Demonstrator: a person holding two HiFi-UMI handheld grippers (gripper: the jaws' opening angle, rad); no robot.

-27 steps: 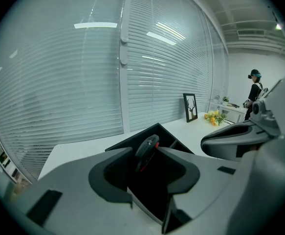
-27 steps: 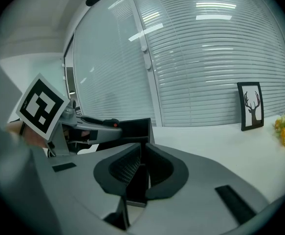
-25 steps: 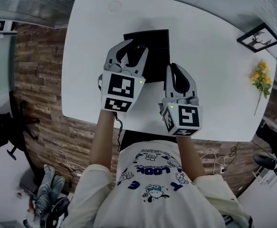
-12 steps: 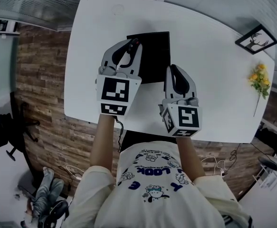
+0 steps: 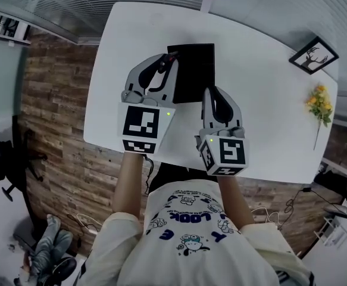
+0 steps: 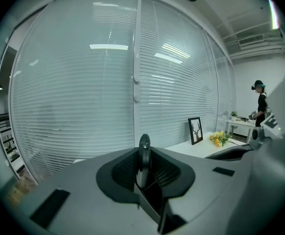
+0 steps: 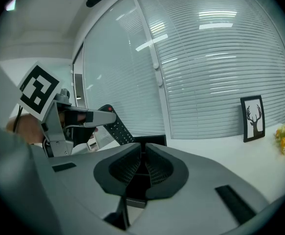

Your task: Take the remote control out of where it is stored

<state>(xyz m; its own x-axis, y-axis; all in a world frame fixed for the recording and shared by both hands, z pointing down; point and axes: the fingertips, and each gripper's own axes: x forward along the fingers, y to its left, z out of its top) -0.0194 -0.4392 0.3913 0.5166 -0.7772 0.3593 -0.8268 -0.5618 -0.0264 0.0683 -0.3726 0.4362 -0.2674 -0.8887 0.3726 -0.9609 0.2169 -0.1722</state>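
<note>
A black remote control point(image 7: 116, 126) with a red button at its top hangs tilted in the air above the table. My left gripper point(image 5: 168, 59) is shut on it. In the left gripper view the remote point(image 6: 143, 156) stands edge-on between the pads. An open black box point(image 5: 192, 64) lies flat on the white table point(image 5: 262, 100), just right of the left gripper. My right gripper point(image 5: 211, 94) rests at the box's near right corner. In the right gripper view its pads point(image 7: 132, 168) are closed on the near wall of the box point(image 7: 152, 140).
A framed deer picture point(image 5: 313, 55) stands at the table's far right, with yellow flowers point(image 5: 319, 103) beside it. A glass wall with blinds point(image 6: 108, 82) runs behind the table. A person point(image 6: 262, 104) stands far off to the right.
My left gripper's jaws have closed on the remote and drawn it up and back from the box. The right gripper has stayed at the box's corner.
</note>
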